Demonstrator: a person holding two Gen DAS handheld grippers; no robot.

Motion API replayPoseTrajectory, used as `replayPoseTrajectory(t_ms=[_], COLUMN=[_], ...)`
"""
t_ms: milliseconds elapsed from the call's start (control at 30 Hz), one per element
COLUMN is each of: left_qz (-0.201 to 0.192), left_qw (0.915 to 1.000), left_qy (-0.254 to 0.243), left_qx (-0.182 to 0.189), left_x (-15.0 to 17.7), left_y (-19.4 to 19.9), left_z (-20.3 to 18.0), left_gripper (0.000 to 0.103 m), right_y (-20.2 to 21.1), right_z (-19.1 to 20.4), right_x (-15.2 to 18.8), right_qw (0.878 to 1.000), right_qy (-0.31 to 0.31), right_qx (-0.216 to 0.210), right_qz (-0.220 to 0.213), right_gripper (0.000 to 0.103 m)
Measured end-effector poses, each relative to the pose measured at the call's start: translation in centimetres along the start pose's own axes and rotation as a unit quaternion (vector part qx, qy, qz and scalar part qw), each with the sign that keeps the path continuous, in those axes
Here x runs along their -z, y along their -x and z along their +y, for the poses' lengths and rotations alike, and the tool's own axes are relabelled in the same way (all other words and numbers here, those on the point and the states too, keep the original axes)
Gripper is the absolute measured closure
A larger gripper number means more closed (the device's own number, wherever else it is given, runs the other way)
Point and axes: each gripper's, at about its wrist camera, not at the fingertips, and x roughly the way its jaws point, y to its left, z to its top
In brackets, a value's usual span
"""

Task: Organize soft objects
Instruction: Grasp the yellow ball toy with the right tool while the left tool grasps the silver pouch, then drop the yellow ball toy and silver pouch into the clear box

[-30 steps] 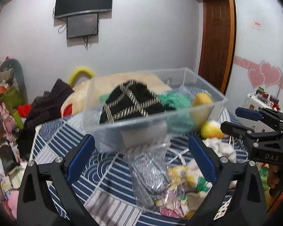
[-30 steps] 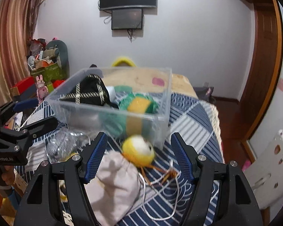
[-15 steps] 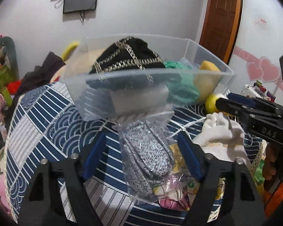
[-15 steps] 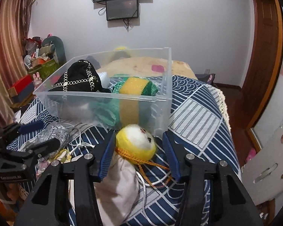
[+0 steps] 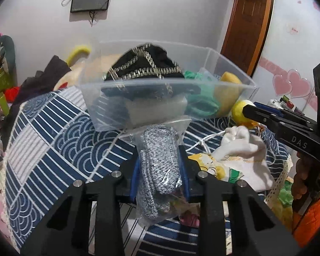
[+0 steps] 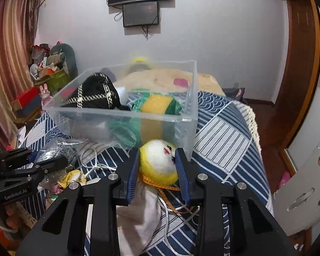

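A clear plastic bin point(image 5: 108, 104) point(image 6: 121, 117) stands on the bed and holds a black chain-trimmed bag point(image 5: 143, 68) point(image 6: 91, 95) and a green and yellow sponge point(image 6: 157, 103). My left gripper point(image 5: 160, 170) is shut on a clear bag of grey knit fabric point(image 5: 157, 166), just in front of the bin. My right gripper point(image 6: 157, 166) is shut on a yellow and white plush ball point(image 6: 157, 164) with an orange cord, by the bin's near right corner. The ball also shows in the left wrist view point(image 5: 239, 111).
A white drawstring pouch point(image 5: 243, 155) point(image 6: 138, 213), white cord point(image 6: 93, 166) and small printed cloths point(image 5: 213, 168) lie on the blue patterned bedspread point(image 5: 53, 145). Clutter point(image 6: 49, 72) is stacked at the left wall. A wooden door point(image 5: 249, 21) is at the right.
Both grippers moved forward and down and closed: the left onto the bagged grey knit, the right onto the plush ball.
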Motion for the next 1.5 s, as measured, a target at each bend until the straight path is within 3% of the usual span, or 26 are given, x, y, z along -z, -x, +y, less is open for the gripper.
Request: replayPoseTrajectory(t_ms=[467,733,1100,1500], left_qz=[-0.074,-0.107,-0.093,-0.052], left_qw=[0.997,0.9936,0.9953,0.998], left_qy=[-0.022,-0.033,-0.012,-0.006], left_qx=[-0.004,-0.015,-0.025,-0.036], left_x=[-2.7,-6.4,-9.9,-11.5], left_y=[5.6,6.5,3.1,-2.2], left_z=[-0.4,-0.7,0.6,1.9], left_gripper=[0.072,0.072,0.072,0.072], right_y=[3.1,3.2,1.3,-3.7], right_z=[1.0,2.2,3.7,4.3], right_x=[-2.4,-4.6,-6.7,-7.4], right_qw=[0.998,0.995,0.994,0.998], right_qy=[0.02,0.032,0.045,0.05], right_qx=[-0.015,-0.023,-0.024,-0.012], right_qz=[-0.063,-0.088,-0.097,-0.039], right_gripper=[0.072,0.072,0.072,0.072])
